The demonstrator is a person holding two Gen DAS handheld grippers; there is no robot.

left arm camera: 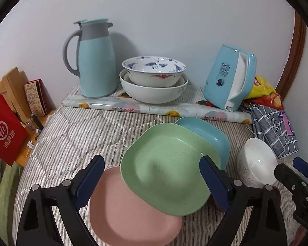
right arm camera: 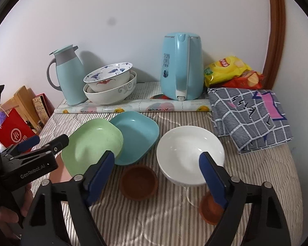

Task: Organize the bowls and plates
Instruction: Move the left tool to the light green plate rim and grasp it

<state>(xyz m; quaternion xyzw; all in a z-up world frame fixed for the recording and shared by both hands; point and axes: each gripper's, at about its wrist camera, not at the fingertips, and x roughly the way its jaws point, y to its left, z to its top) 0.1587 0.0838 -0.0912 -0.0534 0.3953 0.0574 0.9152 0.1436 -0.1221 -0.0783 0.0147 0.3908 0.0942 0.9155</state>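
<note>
Both hand-held grippers are built alike: the left gripper (left arm camera: 152,164) and right gripper (right arm camera: 157,161) have black triangular arms, silver round screws and dark blue pads (right arm camera: 213,181); white "GenRobot.AI" lettering marks one body.

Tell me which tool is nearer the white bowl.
Right. The right tool hangs open just in front of the white bowl, one finger overlapping its rim. The left tool is off to its left, open over the green plate.

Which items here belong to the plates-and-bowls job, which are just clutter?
Job: pink plate, green plate, blue plate, white bowl, two brown bowls, stacked bowls.
Clutter: thermos jug, kettle, snack bags, checked cloth.
</note>
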